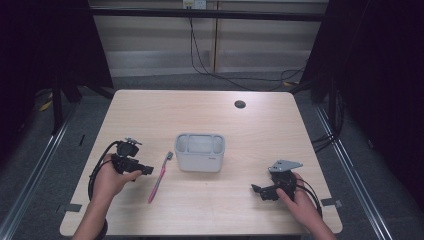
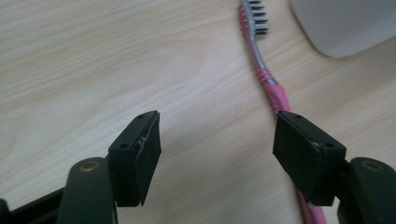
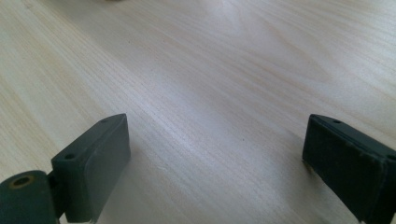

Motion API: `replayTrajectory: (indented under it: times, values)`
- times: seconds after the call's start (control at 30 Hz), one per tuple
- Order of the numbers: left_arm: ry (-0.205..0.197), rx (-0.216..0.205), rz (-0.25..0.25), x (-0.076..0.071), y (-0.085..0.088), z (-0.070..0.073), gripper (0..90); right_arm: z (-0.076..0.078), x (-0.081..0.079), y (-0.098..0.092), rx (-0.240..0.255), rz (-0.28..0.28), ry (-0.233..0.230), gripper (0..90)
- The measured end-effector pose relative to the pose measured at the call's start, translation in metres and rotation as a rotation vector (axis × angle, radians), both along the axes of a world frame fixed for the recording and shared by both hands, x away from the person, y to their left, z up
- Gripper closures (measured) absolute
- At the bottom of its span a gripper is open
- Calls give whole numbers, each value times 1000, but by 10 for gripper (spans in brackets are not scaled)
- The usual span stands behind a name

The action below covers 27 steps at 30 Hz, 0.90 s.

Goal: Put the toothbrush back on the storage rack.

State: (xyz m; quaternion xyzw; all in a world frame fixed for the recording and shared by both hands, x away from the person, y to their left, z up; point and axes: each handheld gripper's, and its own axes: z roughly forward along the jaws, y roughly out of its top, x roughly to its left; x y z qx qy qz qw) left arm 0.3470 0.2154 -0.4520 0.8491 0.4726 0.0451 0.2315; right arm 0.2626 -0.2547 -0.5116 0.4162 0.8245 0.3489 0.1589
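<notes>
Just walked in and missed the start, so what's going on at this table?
A person sits at a wooden table with a claw in each hand. The left claw is open, right beside a pink toothbrush that lies flat on the table, one pad already over the handle. A grey compartmented holder stands just past the brush head. The right claw is open too, low over bare wood, holding nothing. Nothing has been picked up yet.

Evenly lit table [image 1: 260, 130] under soft overhead light, dark surroundings left and right. Pale sheen across the wood in the right gripper view. Faint shadows. Near black jaws slightly soft; toothbrush [image 2: 266, 74] reasonably sharp.
</notes>
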Motion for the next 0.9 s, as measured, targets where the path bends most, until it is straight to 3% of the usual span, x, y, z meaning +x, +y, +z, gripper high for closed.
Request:
replayTrajectory:
  times: [0.2,0.47,0.9]
  values:
    - [44,11,-6,3,-17,2,354,0,0,0,1,-1,0,70]
    - [105,27,-6,9,-33,-9,430,0,0,0,0,0,0,70]
    - [130,71,10,14,-46,-18,580,0,1,0,1,9,-6,70]
